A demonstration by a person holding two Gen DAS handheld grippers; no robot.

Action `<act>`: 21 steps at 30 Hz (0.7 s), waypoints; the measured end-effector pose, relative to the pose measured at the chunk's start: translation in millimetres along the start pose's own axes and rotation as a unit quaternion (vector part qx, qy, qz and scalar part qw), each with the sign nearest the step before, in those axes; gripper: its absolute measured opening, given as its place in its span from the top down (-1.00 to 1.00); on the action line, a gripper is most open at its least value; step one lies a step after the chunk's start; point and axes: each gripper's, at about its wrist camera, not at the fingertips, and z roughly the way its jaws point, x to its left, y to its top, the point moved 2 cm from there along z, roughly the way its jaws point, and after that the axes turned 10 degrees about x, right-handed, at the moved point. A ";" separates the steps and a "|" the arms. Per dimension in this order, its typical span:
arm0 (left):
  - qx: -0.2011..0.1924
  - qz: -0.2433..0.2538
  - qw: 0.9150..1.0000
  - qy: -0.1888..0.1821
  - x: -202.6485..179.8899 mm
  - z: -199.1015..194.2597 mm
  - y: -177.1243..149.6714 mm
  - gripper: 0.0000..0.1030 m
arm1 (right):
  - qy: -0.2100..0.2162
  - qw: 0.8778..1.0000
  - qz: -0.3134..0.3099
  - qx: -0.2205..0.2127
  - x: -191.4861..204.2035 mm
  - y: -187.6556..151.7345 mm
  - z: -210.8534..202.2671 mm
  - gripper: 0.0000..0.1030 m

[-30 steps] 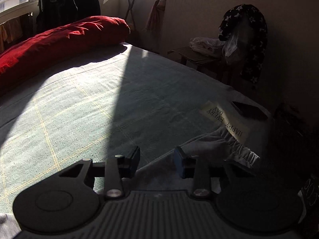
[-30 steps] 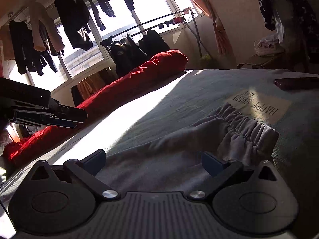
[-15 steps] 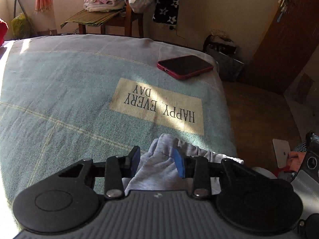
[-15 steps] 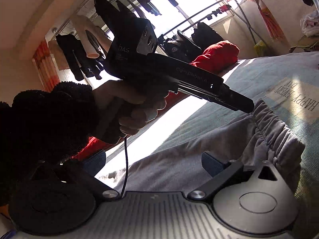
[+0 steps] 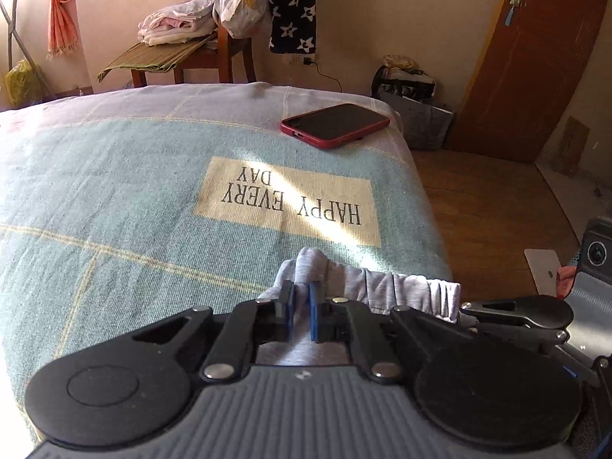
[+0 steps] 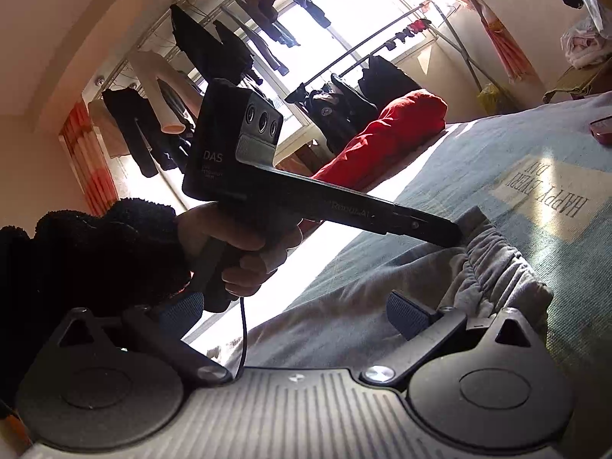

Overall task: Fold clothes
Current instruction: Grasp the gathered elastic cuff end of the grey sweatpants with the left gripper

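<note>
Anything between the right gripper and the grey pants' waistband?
Nothing visible. The right gripper is open, with the grey pants lying bare ahead of it. The left gripper is shut on the waistband's far corner, off to the side of that path.

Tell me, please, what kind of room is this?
Most likely a bedroom in a home, also used to dry laundry. It shows a bed with a pale green woven blanket, a long red cushion, and dark clothes hanging on a rack by the sunny window.
</note>
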 end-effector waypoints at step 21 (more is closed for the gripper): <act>-0.002 -0.045 0.997 0.070 1.1 -17.6 -8.0 0.59 | -0.027 1.000 -0.003 0.015 2.4 -5.4 4.5 -1.00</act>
